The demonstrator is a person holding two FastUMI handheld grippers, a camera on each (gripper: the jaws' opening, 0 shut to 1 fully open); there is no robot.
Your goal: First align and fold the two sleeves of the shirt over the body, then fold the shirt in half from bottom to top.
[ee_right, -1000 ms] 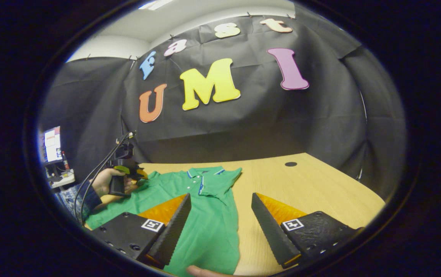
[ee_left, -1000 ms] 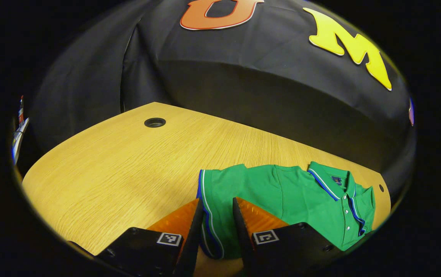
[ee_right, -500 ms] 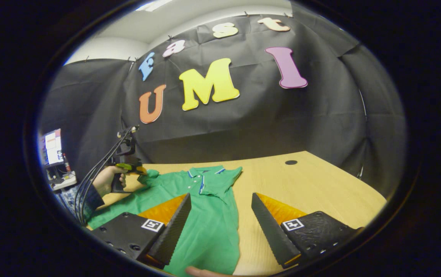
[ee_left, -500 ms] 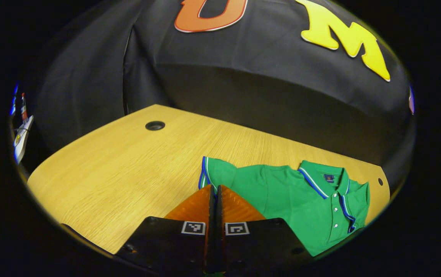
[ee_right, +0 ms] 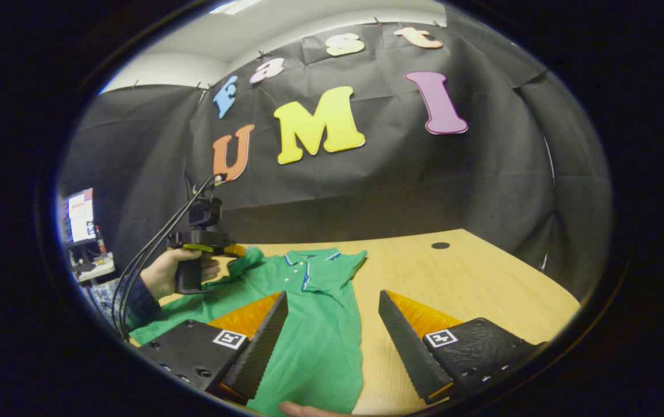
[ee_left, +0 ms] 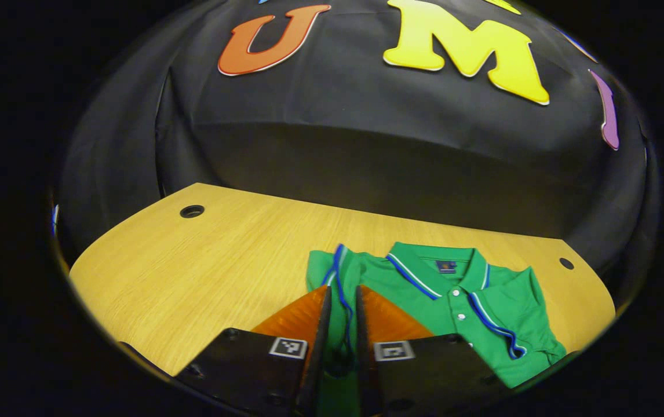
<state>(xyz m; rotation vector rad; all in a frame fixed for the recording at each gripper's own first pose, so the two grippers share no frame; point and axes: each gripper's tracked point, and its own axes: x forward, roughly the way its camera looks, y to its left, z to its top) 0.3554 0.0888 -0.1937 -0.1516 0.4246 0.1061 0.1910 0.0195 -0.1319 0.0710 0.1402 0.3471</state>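
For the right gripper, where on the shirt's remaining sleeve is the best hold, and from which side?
Probably the cuff hem of the flat sleeve on the green shirt, approached from the bare table side: its edge lies exposed there, and the right gripper is already open.

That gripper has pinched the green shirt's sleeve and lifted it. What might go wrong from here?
The left gripper pinches only the sleeve near its striped edge, so the cloth could slip out during the fold. The right gripper hangs open above the shirt, pinning nothing, so the body may drag across the table. The collar lies close, and the sleeve might land crooked over it.
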